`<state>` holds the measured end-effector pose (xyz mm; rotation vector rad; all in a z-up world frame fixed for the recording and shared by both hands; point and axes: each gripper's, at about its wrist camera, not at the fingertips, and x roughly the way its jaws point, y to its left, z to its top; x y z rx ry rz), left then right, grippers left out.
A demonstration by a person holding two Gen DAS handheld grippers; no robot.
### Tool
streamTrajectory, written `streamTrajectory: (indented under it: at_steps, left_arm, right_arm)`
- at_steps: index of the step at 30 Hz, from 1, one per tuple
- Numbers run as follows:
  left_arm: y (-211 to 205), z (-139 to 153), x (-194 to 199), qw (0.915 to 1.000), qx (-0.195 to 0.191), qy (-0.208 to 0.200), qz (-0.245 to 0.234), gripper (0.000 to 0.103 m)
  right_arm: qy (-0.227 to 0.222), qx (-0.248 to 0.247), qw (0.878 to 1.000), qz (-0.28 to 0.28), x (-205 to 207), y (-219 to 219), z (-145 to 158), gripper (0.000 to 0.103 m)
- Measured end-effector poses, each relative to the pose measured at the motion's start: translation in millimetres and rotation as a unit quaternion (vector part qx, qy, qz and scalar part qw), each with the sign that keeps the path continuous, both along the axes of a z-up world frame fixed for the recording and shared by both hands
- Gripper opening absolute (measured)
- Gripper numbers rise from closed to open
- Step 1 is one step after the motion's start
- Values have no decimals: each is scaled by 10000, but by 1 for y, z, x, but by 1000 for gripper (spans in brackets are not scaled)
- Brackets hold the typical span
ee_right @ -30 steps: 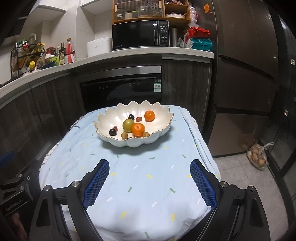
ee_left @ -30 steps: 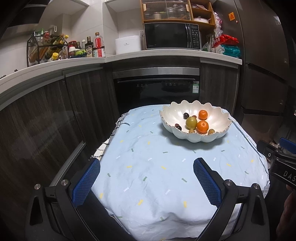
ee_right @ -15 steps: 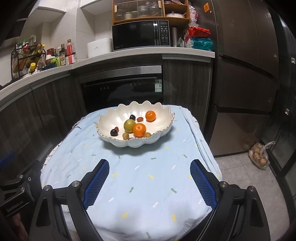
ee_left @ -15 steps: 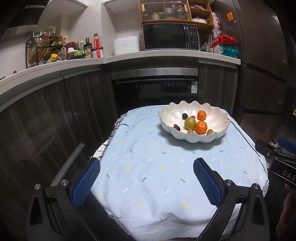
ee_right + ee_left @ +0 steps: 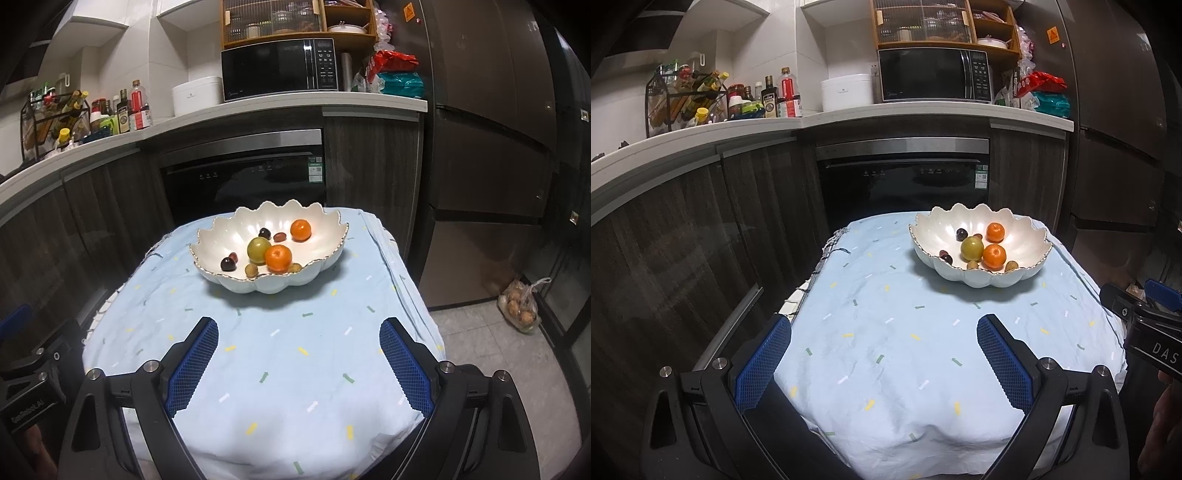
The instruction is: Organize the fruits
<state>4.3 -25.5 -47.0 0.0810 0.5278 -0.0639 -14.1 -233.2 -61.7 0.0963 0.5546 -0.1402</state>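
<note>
Right wrist view, nearest: right claw (image 5: 297, 363) stands wide open with nothing between its blue pads, poised over the near edge of the worktop (image 5: 258, 369).
Left wrist view, nearest: left claw (image 5: 882, 360) is likewise spread wide and empty, over the near left part of the same cloth-covered worktop.
Other claw in frame: the right claw's body shows at the right edge of the left wrist view; the left one shows at the left edge of the right wrist view, so the two sit side by side.
Middle ground: bare light-blue cloth with small coloured flecks; no fruit lies loose on it.
Task's things: all fruit sits inside the white scalloped bowl (image 5: 325, 258) at the far end of the worktop.
Bowl contents: two oranges, the near one (image 5: 278, 258) and the far one (image 5: 300, 229); a green-yellow fruit (image 5: 259, 250) touching the near orange; dark plums (image 5: 228, 264); small brown fruits near the front rim.
Key relation: from the right claw the bowl lies almost straight ahead, a touch left; from the left claw it lies ahead and clearly to the right.
Nearer hand: by my judgement the right, as its line to the bowl is the more direct.
Long axis: the bowl's runs across the right claw's view.
Farthest: dark oven front (image 5: 243, 177), then the microwave (image 5: 280, 70).
</note>
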Motion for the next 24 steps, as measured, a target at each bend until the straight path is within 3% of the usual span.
streamTrajectory:
  at_steps: [24]
  left_arm:
    - [0,-1,0,9999,-53,102,-50,103]
  right_arm:
    - [11,26,10000,12,1,1,0,90]
